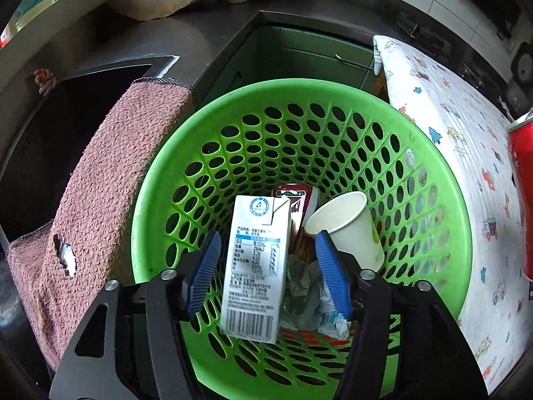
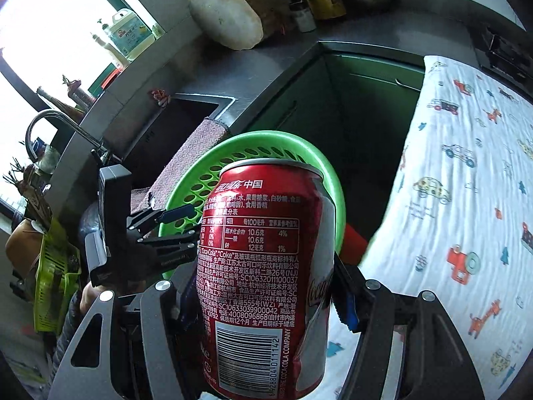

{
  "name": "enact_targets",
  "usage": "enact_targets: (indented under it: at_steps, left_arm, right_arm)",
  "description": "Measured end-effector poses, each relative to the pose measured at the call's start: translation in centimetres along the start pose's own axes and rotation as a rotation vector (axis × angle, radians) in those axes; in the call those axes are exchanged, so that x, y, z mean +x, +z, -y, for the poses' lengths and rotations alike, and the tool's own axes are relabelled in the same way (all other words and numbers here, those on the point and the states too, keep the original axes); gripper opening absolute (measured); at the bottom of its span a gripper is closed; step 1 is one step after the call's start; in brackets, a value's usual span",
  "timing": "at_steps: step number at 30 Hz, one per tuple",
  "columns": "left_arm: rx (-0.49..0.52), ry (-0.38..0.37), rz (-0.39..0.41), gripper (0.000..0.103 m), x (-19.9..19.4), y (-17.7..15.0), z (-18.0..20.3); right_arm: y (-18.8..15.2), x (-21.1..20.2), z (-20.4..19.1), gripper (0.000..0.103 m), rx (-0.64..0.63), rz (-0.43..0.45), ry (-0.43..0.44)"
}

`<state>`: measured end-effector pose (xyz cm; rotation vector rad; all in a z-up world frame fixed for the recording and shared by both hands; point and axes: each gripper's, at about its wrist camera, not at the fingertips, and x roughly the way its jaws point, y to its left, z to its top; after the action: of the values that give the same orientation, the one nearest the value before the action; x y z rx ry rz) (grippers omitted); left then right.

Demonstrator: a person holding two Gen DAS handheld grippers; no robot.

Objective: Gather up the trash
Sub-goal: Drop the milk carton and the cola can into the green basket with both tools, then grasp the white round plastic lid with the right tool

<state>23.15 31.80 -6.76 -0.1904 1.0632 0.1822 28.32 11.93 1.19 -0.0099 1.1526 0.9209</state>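
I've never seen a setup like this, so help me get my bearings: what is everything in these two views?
Basket: one, green, perforated, between the sink counter and the patterned cloth.
Milk carton: one, white and blue, in the basket between the open left fingers, not pressed by them.
Paper cup: one, white, lying in the basket.
Dark red box: one, in the basket behind the carton.
Crumpled paper: a wad, whitish, at the basket bottom.
Cola can: one, red, held above the basket.
Towel: one, pink, draped over the sink edge.
Patterned cloth: one, white with cartoon cars.
Chopping block: one, wooden, on the counter.
Left gripper: open, over the basket.
Right gripper: shut on the cola can.
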Motion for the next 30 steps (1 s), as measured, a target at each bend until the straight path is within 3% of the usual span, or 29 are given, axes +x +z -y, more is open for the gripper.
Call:
enact_targets:
  at_steps: [11, 14, 16, 22, 30]
  left_arm:
    - [-0.028, 0.005, 0.045, 0.076, -2.4, -0.8, -2.0]
    - [-0.037, 0.006, 0.056, 0.079, -3.2, -1.2, -2.4]
    - [-0.042, 0.006, 0.064, 0.081, -3.7, -1.3, -2.5]
    - [-0.029, 0.002, 0.078, 0.081, -4.7, -1.6, -1.8]
    - [0.016, -0.019, 0.107, 0.084, -6.5, -2.0, 1.1]
  right_arm:
    - [1.5, 5.4, -2.4, 0.063, -0.002, -0.021, 0.014]
    - [1.4, 5.8, -2.3, 0.073, -0.004, -0.021, 0.016]
    - [1.2, 5.7, -2.2, 0.075, -0.005, -0.01, 0.02]
    - [0.4, 3.5, -1.6, 0.075, -0.019, 0.008, 0.0]
    - [-3.0, -2.9, 0.6, 0.076, -0.015, 0.104, -0.053]
